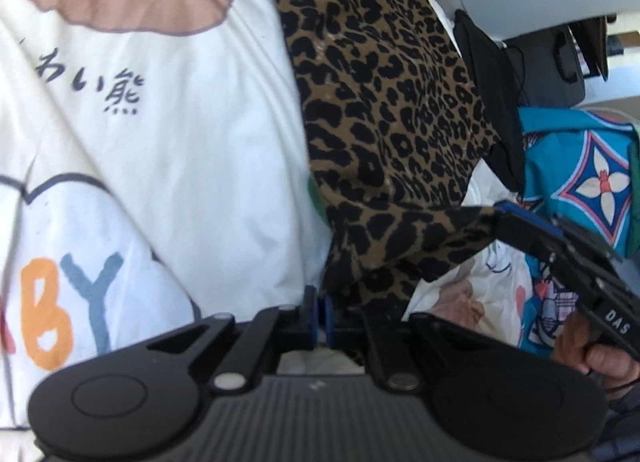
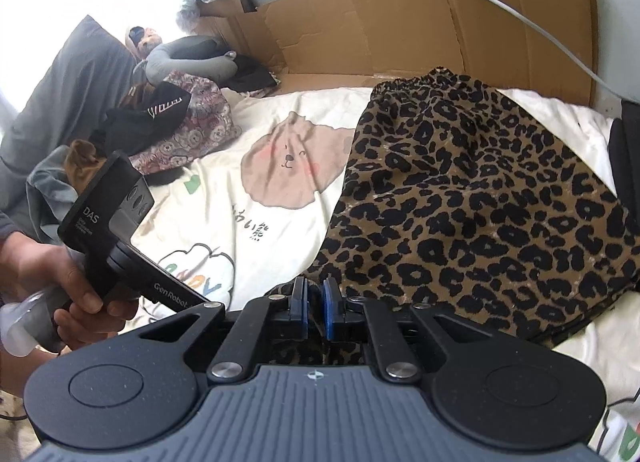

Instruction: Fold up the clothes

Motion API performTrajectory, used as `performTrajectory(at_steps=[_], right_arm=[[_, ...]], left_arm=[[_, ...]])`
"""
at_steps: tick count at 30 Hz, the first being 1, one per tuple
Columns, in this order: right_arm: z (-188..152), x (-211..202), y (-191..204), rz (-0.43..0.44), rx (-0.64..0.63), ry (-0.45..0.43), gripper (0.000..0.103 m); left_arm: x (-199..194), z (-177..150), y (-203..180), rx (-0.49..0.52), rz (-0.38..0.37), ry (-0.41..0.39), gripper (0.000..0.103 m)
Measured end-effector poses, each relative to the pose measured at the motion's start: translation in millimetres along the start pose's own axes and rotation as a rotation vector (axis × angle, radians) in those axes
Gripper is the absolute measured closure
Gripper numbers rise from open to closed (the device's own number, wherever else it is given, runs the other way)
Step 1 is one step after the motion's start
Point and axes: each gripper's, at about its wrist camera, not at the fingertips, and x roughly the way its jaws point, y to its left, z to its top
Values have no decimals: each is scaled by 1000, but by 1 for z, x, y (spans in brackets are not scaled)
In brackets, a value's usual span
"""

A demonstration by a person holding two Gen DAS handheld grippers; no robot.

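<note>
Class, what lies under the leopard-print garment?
Under the leopard-print garment lies a white cartoon-print sheet, showing on both sides. Whatever sits directly beneath the fabric is covered. Both claws, left claw and right claw, pinch its near edge.

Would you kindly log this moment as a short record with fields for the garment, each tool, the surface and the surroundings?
garment: leopard-print garment, elastic waistband at the far end, partly lifted at the near edge
left tool: closed on the garment's near edge
right tool: closed on a corner of the same garment
surface: white cartoon-print bedsheet
surroundings: cardboard behind, pile of clothes at far left
</note>
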Motion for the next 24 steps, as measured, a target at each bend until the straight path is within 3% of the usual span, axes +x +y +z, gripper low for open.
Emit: performTrajectory(at_steps=[3, 5, 8, 10, 17, 18, 20, 24], right_arm=[[-1, 0, -2, 32, 35, 5, 95], [0, 0, -3, 67, 53, 10, 91], [2, -1, -1, 101, 63, 7, 87], [2, -2, -1, 107, 68, 2, 81], [-2, -1, -10, 60, 100, 6, 81], [-2, 0, -13, 45, 108, 8, 81], [-4, 3, -20, 9, 124, 13, 81], [-8, 8, -36, -72, 152, 28, 81]], left_arm=[[3, 1, -1, -13, -17, -8, 86], [6, 4, -3, -25, -30, -25, 65], [13, 11, -7, -28, -36, -46, 57], [18, 14, -7, -25, -34, -44, 57], [22, 9, -4, -31, -47, -62, 64], [23, 7, -4, -24, -43, -63, 67], [23, 5, -3, -24, -39, -60, 97], [20, 3, 6, -56, -43, -38, 99]])
